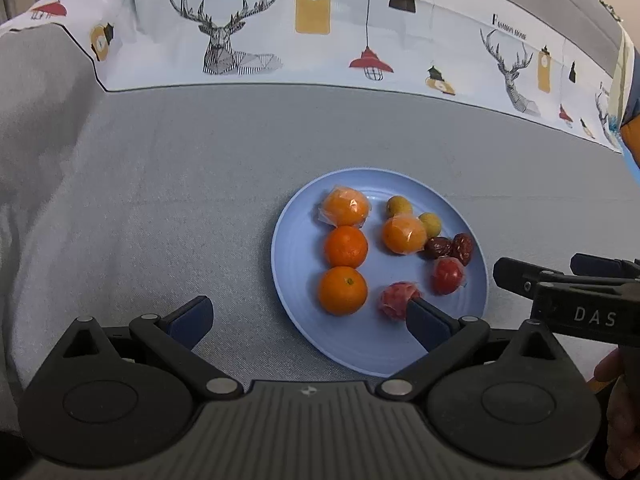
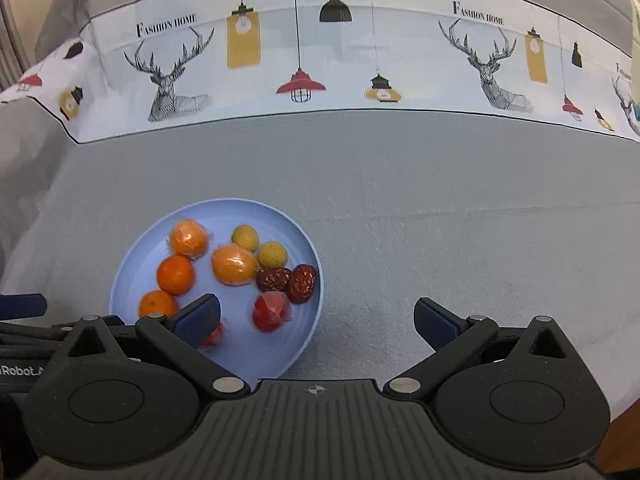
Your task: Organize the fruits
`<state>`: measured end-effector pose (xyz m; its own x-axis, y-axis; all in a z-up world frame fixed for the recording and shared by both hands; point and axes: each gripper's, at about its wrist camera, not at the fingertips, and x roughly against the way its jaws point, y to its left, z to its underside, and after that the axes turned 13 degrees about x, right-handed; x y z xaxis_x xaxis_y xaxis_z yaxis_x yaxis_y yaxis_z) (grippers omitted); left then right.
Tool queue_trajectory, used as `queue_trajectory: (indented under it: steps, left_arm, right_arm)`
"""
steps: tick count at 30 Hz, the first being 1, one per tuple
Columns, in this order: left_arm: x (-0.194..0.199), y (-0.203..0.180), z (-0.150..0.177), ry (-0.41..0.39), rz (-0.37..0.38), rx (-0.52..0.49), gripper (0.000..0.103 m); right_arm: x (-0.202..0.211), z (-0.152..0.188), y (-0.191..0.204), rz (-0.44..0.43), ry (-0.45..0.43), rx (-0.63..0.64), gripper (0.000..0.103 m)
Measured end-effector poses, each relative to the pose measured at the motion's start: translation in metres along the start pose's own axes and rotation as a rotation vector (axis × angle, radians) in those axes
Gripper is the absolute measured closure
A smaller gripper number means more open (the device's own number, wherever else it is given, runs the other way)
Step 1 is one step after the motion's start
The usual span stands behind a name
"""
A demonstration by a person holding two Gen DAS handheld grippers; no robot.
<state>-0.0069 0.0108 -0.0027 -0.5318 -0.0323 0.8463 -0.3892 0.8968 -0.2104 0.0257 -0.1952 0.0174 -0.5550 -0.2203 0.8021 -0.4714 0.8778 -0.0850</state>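
While all fruits are sitting grouped on blue plate (image 1: pixel 304 216), task is looking nearly done; left gripper (image 1: pixel 308 320), right gripper (image 2: pixel 316 320) both hovering, jaws apart, gripping nothing.

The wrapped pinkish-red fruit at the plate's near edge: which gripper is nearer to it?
Left. The left gripper stands open with one finger tip right at the wrapped pinkish-red fruit. The right gripper, also open, has that fruit under its left finger.
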Motion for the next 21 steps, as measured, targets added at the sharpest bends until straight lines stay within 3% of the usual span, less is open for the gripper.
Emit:
queue_trajectory:
  steps: [21]
  left_arm:
    - [-0.013,0.000,-0.001,0.076,-0.009,0.022,0.001]
  right_arm:
    - [-0.010,0.002,0.002,-0.009,0.026,0.066,0.001]
